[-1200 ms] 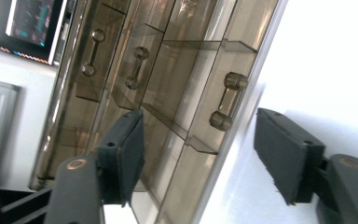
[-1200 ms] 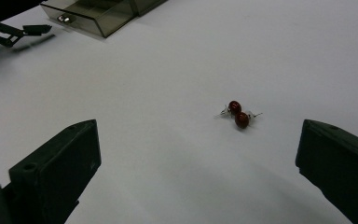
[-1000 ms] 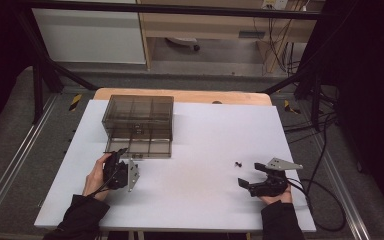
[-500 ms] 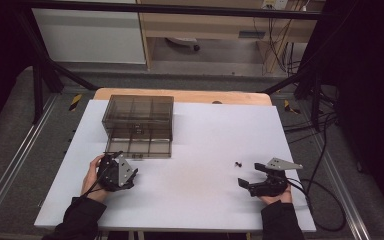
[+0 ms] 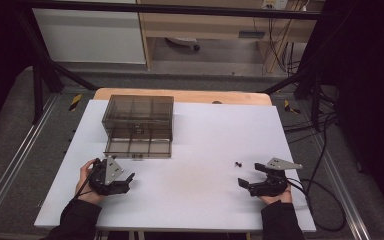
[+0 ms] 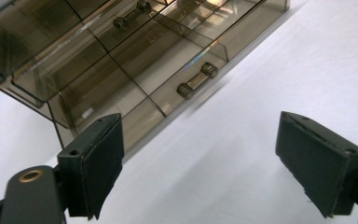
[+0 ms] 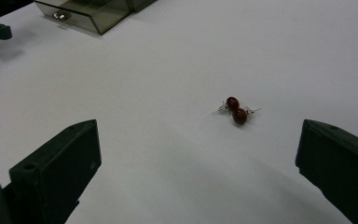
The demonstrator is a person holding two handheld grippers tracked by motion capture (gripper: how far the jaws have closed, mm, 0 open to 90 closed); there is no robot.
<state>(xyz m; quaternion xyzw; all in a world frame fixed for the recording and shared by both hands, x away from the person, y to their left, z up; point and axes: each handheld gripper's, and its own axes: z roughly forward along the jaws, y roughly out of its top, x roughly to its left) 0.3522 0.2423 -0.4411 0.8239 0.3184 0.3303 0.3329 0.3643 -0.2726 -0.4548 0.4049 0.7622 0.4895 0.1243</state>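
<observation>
A smoked-plastic drawer organizer (image 5: 138, 125), its lower drawer (image 5: 138, 148) pulled out, is set on the white table (image 5: 200, 200). Just beside it the left gripper (image 5: 122, 180) is held, jaws wide apart. Two red bead earrings (image 7: 235, 111) are seen near the right gripper (image 5: 250, 176), likewise spread and empty.

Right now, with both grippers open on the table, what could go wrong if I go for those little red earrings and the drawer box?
1. The red earrings are tiny and lie touching on the bare white table; the right gripper's wide-open jaws could push them apart or catch just one.
2. The smoky drawer box has its bottom drawer pulled out, with small handles; the left gripper sits close beside it and could shove the box or push the drawer back in.
</observation>
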